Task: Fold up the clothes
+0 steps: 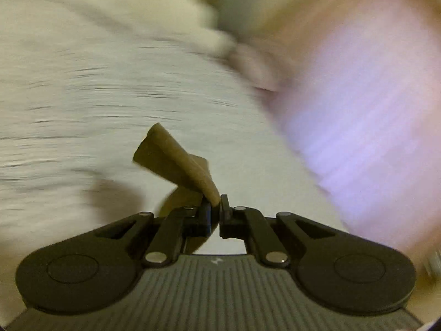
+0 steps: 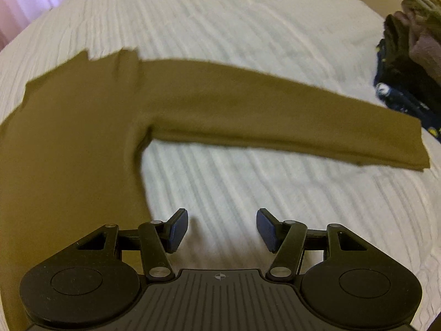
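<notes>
Shirt (image 2: 82, 143), one, olive: left hand-held gripper (image 1: 215, 207) pinching it; right hand-held gripper (image 2: 222, 230) spread.

Garment: olive long-sleeved top (image 2: 77, 143), plain knit.
Pose: spread flat on the white bedspread, one sleeve (image 2: 289, 121) stretched straight out sideways.
Other end: a cuff-like piece (image 1: 171, 160) lifted and pinched.

An olive long-sleeved shirt (image 2: 74, 143) lies flat on a white ribbed bedspread (image 2: 248, 41), its body filling the left side and one sleeve (image 2: 275, 121) stretched straight out to the right. The right gripper (image 2: 222, 227) hangs over bare bedspread just beside the shirt's side edge, its blue-padded fingers spread apart and holding nothing. A pile of dark clothes (image 2: 408, 63) sits at the far right.
</notes>
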`<state>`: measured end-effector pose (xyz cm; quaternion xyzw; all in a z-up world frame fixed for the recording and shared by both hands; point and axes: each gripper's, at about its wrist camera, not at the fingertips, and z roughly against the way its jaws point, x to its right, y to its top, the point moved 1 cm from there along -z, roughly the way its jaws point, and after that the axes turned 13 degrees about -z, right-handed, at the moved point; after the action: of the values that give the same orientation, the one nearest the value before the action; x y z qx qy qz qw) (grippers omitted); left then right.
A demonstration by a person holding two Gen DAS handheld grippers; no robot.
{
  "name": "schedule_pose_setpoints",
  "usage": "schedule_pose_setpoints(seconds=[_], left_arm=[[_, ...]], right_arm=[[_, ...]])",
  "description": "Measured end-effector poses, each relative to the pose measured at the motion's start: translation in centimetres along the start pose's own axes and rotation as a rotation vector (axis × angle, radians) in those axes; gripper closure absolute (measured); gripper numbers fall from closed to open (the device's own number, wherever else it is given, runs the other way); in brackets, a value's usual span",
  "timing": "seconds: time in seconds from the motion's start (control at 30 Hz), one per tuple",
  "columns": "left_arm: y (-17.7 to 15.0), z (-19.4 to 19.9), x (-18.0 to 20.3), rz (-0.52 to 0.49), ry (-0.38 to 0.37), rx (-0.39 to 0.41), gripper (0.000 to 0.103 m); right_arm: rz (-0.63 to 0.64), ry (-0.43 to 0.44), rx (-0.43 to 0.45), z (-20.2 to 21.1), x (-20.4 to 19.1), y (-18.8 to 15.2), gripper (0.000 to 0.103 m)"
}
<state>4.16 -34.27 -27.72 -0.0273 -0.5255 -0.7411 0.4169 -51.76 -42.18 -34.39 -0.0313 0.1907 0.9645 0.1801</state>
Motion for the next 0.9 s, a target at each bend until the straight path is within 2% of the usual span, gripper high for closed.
schedule_pose_setpoints(seconds=[0.07,0.17,0.23,0.27,0.3,0.4,0.57,0.63,0.7,0.73,0.8,0.9], left_arm=[[-1.1,1.5,6.8,-0.148,-0.174,0.012,0.101],[-5.5,4.5,16.0,-0.34,-0.448,-0.012,0.1],[-10.2,5.3,20.8,-0.428,-0.607,-0.113,0.096],[-12.8,5.3,22.6,-0.475,-0.65,-0.188,0.089],[-15.6,5.1,23.9,-0.519,-0.663,-0.257,0.087],[-22.9,4.2,24.6,-0.619,-0.615,-0.473,0.087],[-24.3,4.0,20.1,-0.622,-0.473,-0.587,0.087],[-23.2,3.9,18.2,-0.667,-0.385,-0.558,0.087],[-21.4,3.7,16.3,-0.704,-0.29,-0.512,0.085],[-20.6,3.8,15.7,-0.724,-0.238,-0.488,0.082],[-19.1,3.6,14.3,-0.754,-0.174,-0.454,0.077],[-18.0,3.1,12.9,-0.797,-0.117,-0.429,0.075]], right_arm=[[-0.024,0.011,0.02,0.3,0.7,0.6,0.044],[-0.063,0.045,0.046,0.6,1.4,1.5,0.044],[-0.089,0.082,0.064,0.6,1.6,1.9,0.044],[-0.101,0.103,0.071,0.5,1.7,2.0,0.044],[-0.115,0.13,0.067,0.4,1.7,2.0,0.044],[-0.164,0.225,0.03,-0.4,1.4,1.9,0.044],[-0.245,0.383,-0.032,-1.6,0.9,1.6,0.044],[-0.278,0.447,-0.057,-2.1,0.8,1.5,0.044],[-0.375,0.531,-0.103,-3.2,0.6,1.6,0.044],[-0.434,0.575,-0.13,-3.9,0.5,1.6,0.044],[-0.544,0.654,-0.174,-5.2,0.3,1.6,0.044],[-0.658,0.699,-0.187,-7.2,-0.3,1.8,0.044]])
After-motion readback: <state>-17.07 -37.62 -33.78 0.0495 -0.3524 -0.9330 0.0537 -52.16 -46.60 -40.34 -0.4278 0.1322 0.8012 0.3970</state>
